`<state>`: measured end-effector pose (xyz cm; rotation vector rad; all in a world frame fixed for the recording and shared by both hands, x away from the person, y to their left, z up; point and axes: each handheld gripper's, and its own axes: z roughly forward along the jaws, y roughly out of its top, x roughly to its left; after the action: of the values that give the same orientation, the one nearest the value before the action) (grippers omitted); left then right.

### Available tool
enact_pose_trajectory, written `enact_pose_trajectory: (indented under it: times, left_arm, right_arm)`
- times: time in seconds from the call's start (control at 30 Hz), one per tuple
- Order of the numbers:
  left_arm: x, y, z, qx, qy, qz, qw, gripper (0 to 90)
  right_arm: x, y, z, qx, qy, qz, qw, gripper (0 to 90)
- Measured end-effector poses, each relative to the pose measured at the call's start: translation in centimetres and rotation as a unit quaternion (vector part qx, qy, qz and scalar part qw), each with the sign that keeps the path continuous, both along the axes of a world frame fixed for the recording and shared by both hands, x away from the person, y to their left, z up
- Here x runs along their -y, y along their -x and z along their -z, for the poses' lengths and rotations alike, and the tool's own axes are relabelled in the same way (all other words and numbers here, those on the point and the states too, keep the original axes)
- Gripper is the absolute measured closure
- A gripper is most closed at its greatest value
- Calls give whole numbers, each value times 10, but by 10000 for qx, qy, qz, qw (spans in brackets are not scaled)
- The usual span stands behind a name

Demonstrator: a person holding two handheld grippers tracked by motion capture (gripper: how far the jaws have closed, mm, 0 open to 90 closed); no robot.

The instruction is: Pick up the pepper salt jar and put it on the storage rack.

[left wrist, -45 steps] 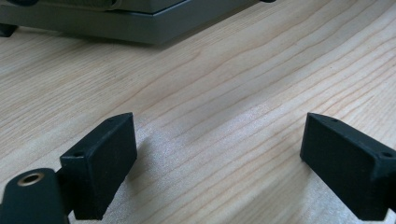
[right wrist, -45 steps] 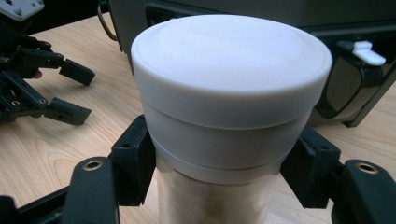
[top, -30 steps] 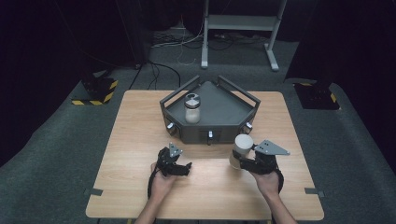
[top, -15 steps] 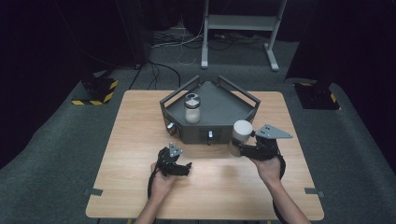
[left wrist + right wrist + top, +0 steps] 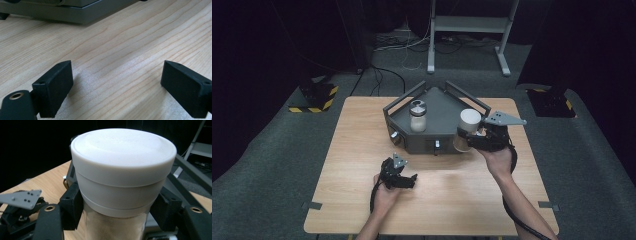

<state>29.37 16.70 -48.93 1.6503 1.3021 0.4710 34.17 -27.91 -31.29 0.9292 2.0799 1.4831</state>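
Observation:
A jar with a white lid (image 5: 470, 122) hangs above the table at the front right corner of the grey three-cornered tray (image 5: 447, 102). My right gripper (image 5: 467, 141) is shut on its body just under the lid. In the right gripper view the jar (image 5: 122, 170) stands upright between the black jaws of that gripper (image 5: 120, 212), with pale brown contents below the lid. A second jar (image 5: 417, 116) with a metal lid stands inside the tray. My left gripper (image 5: 408, 180) rests low on the wooden table (image 5: 357, 150), in front of the tray. Its jaws (image 5: 117, 85) stand open over bare wood.
The tray's front edge (image 5: 75, 15) lies a short way beyond the left jaws. On the floor, yellow-and-black striped blocks (image 5: 314, 97) (image 5: 552, 102) flank the table. A metal stand (image 5: 467, 30) and cables lie behind it.
My right gripper has risen with the white-lidded jar and moved away from the person, up to the tray's front right corner. The left gripper has stayed where it was.

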Motion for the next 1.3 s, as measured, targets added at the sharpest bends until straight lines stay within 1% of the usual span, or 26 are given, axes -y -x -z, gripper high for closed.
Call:
enact_pose_trajectory:
  times: [0.03, 0.1, 0.17, 0.2, 0.3, 0.37, 0.4, 0.43, 0.47, 0.53, 0.7, 0.83, 0.97, 1.07, 1.3]
  left_arm:
    - [0, 0, 0, 0, 1, -2, 10000, 107]
    - [0, 0, 0, 0, 1, -2, 10000, 107]
    - [0, 0, 0, -1, 0, 0, 10000, 107]
    - [0, 0, 0, 0, 1, -1, 10000, 107]
    - [0, 0, 0, 3, 13, -7, 10000, 107]
    - [0, 0, 0, -1, -2, 0, 10000, 107]
    - [0, 0, 0, 0, 0, -1, 10000, 107]
    - [0, 0, 0, 0, 0, -1, 10000, 107]
    - [0, 0, 0, 0, 1, -2, 10000, 107]
    - [0, 0, 0, -1, -1, 0, 10000, 107]
    - [0, 0, 0, 0, 6, -5, 10000, 107]
    - [1, 0, 1, 12, 35, -24, 10000, 107]
    - [0, 0, 1, 12, 22, -17, 10000, 107]
    - [0, 0, 1, 13, 23, -18, 10000, 107]
    - [0, 0, 1, 13, 25, -18, 10000, 107]
  right_arm:
    - [0, 0, 0, 0, 0, 0, 10000, 345]
    - [-3, -6, -6, 9, -21, 22, 10000, 345]
    - [-4, -8, -8, 22, -23, 41, 10000, 345]
    - [-8, -10, -11, 63, -9, 97, 9999, 345]
    - [-12, -16, -16, 82, 8, 131, 9999, 345]
    - [-14, -18, -17, 88, 27, 138, 9999, 345]
    - [-18, -22, -20, 82, 65, 161, 9998, 345]
    - [-18, -22, -20, 82, 65, 161, 9998, 345]
    - [-22, -27, -22, 77, 98, 178, 9998, 345]
    - [-26, -31, -23, 83, 128, 193, 9997, 345]
    - [-34, -38, -25, 82, 191, 249, 9995, 345]
    - [-44, -47, -26, 67, 278, 356, 9990, 345]
    - [-47, -52, -25, 30, 277, 394, 9988, 344]
    - [-51, -57, -22, 3, 326, 454, 9984, 344]
    - [-57, -62, -18, -56, 369, 528, 9979, 344]
